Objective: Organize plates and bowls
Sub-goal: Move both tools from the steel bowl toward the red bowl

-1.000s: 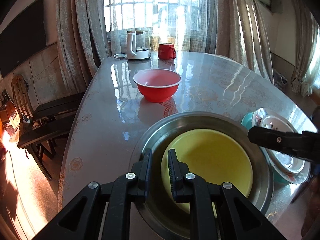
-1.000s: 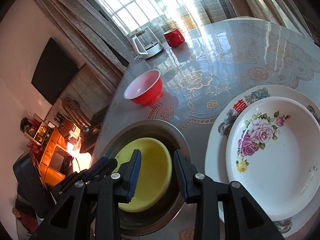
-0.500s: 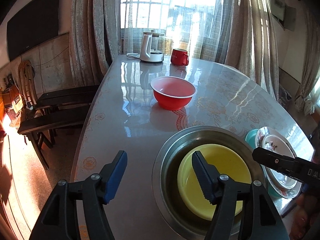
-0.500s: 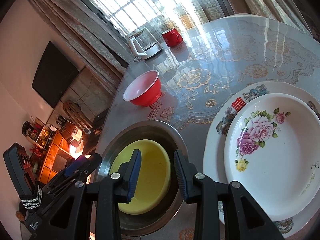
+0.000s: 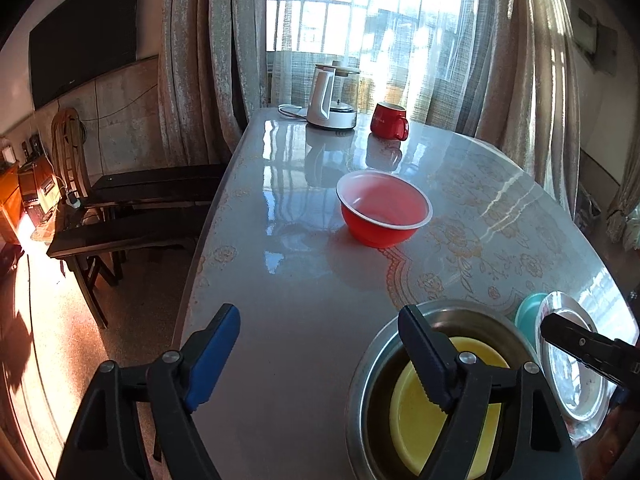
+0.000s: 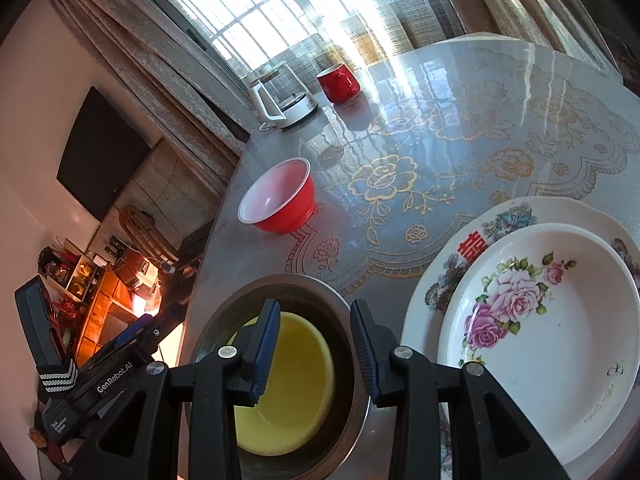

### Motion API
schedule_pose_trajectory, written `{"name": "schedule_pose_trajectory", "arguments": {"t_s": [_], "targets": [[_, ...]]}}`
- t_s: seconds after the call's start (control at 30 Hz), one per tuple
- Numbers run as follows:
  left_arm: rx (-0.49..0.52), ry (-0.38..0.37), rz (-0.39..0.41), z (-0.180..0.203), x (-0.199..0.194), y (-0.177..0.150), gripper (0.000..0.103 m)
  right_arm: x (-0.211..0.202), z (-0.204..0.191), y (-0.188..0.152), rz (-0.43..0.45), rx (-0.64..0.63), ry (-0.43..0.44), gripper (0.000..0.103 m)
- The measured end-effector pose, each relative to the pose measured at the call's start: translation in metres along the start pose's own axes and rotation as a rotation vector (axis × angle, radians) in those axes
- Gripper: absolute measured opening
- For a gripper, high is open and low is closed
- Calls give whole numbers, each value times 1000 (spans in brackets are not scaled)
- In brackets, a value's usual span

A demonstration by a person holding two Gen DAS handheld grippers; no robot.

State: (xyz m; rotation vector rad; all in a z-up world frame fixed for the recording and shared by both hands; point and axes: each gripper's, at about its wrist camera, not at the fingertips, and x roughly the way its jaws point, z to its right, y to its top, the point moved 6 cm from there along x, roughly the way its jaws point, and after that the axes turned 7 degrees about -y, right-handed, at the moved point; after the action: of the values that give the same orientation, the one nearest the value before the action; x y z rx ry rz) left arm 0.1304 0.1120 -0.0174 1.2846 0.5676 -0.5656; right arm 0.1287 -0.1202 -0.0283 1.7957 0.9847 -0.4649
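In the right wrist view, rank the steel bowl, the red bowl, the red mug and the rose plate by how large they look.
1. rose plate, largest in frame, though partly cut off by the edge.
2. steel bowl, close behind; nearness to the camera inflates both.
3. red bowl.
4. red mug, smallest, but it stands farthest away.

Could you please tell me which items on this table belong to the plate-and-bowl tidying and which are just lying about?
Part of the job:
- red bowl
- yellow bowl inside the steel basin
- rose plate stacked on the larger flowered plate

Just lying about:
- glass kettle
- red mug
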Motion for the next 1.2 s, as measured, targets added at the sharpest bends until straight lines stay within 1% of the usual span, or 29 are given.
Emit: {"name": "schedule_pose_trajectory", "arguments": {"t_s": [0.1,0.27,0.47,0.83,1.13,1.2], "targets": [[-6,15,-5,-3,6,7,82,4,-2,7,1,-4,-11,37],[-39,-2,-16,-9,17,15,82,13,-5,16,-12,-7,-27,37],[-43,6,-25,-12,31,26,83,22,-8,25,-27,-20,-46,37],[-87,26,-33,-20,72,58,84,41,-15,38,-70,-48,-73,37],[-83,-14,-82,-22,116,79,84,58,-13,56,-100,-40,-84,38],[-77,-35,-80,-23,121,83,84,61,-13,60,-104,-39,-85,38]]}}
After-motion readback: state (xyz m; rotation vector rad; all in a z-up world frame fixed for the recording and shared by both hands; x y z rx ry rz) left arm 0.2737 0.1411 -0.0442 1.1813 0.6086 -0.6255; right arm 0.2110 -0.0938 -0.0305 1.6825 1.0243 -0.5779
